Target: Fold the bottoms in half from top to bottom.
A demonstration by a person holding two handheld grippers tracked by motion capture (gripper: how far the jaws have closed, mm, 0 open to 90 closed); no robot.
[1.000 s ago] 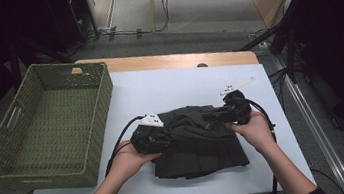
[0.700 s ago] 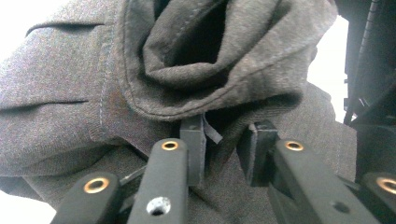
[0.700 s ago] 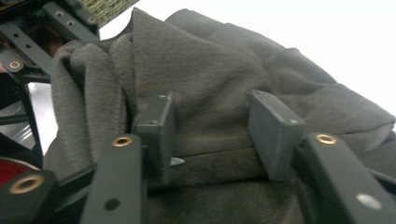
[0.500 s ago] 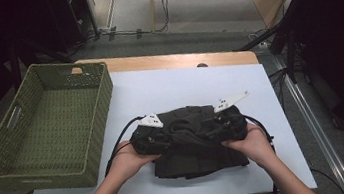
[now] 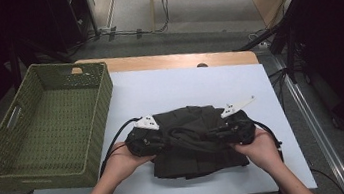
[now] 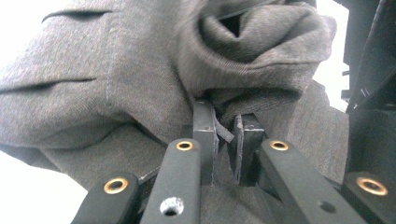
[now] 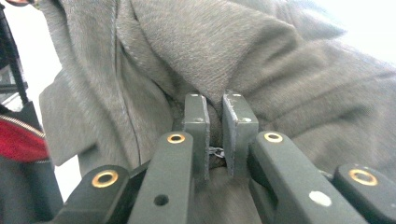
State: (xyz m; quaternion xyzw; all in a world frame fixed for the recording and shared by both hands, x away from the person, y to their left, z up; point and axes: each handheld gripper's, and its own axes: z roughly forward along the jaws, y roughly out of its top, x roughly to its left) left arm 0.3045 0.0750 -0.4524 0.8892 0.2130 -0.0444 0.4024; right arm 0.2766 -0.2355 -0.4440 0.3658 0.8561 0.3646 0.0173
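Forearms: two bare forearms enter from the near edge of the high view, one hand on each gripper.
Left hand: wrapped around the left gripper at the near left of the garment.
Right hand: wrapped around the right gripper at the near right of the garment.
Left gripper: lies at the left end of the garment, pointing right toward its middle; in the left gripper view the jaws are closed to a narrow slit with a fold of grey cloth pinched between them.
Right gripper: lies at the right end of the garment, pointing left; in the right gripper view the jaws are nearly together, clamped on a thick fold of cloth.
Garment: dark, folded, bunched into a ridge between the two grippers; it rests on the near middle of the white sheet.
White sheet: covers most of the table; bare beyond the garment.
Basket: green, woven, rectangular, on the left of the table, just beside the left hand, apart from the garment.
Table: a wooden strip shows along the far edge past the sheet.
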